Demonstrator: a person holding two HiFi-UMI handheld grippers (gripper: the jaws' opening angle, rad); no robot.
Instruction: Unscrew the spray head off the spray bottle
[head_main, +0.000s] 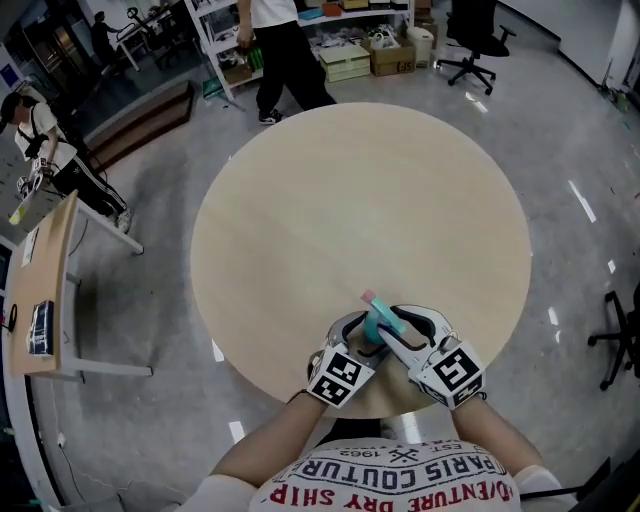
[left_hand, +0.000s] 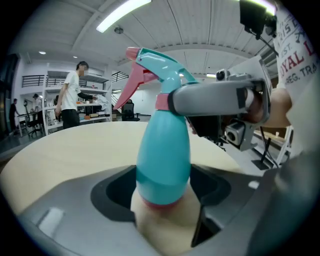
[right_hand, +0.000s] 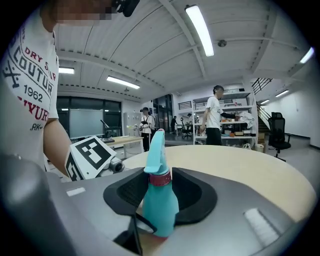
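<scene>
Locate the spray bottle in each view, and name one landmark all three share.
Head view: spray bottle low, slightly right of centre.
Left gripper view: spray bottle in the centre, upright, large and close.
Right gripper view: spray bottle low centre, upright, seen narrow-on.
Shared landmark: the round table it stands on.

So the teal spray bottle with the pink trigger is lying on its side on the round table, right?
Not lying: the teal spray bottle with the pink trigger stands upright on the round table, as the left gripper view shows.
</scene>
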